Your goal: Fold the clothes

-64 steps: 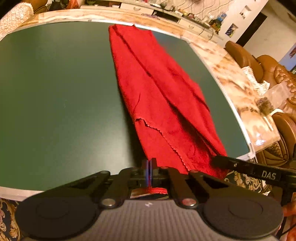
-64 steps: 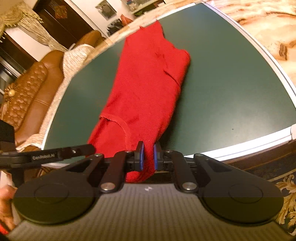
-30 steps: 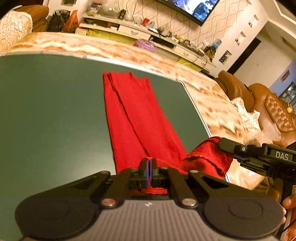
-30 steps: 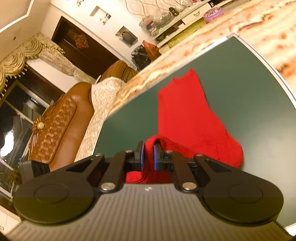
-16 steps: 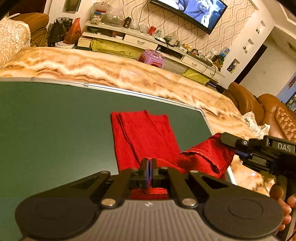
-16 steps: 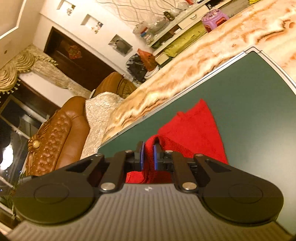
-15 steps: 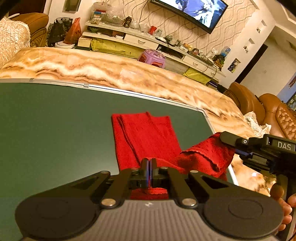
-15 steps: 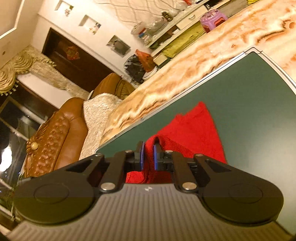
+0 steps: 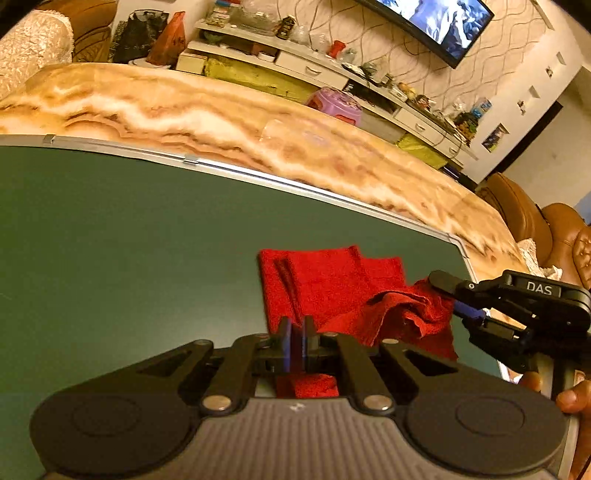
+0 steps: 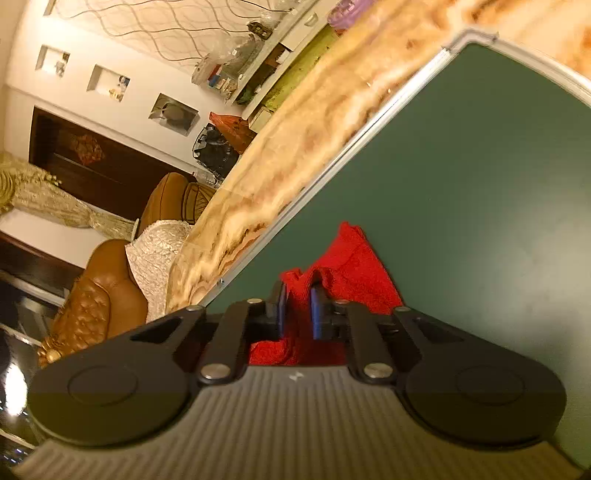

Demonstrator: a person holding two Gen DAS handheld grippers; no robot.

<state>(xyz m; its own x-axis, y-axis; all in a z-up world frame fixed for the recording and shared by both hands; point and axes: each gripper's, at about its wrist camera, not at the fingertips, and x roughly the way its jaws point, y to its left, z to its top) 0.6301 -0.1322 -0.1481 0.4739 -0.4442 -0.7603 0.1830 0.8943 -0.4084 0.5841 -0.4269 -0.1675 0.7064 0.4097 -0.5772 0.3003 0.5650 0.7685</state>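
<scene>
Red cloth (image 9: 325, 284), a knit-looking garment, lies on the dark green table top (image 9: 129, 240) near its far right corner, and I have both ends of it. Seen from my left wrist camera, the flat part sits at about twelve o'clock just past the fingers, with two folded layers side by side and a straight far edge. A lifted, bunched fold rises off it toward two o'clock.

My left gripper (image 9: 294, 343) has its jaws nearly together, and red fabric shows both in the narrow slot between the blue pads and just behind them, so I read it as pinching the near edge of the garment.

My right gripper (image 9: 456, 297) enters that view from three o'clock, its fingertips buried in the raised fold. In its own camera the right gripper (image 10: 297, 306) has its jaws parting; a ridge of cloth (image 10: 347, 258) stands between the pads, which no longer look pressed on it. The rest of the garment spreads away toward one o'clock on the green surface.

A hand (image 9: 570, 400) grips the right handle at four o'clock. Beyond the table's metal rim runs a marble-patterned floor (image 9: 221, 122), with a television (image 9: 436, 22) at one o'clock and brown leather sofas (image 10: 99, 295) off to the side.
</scene>
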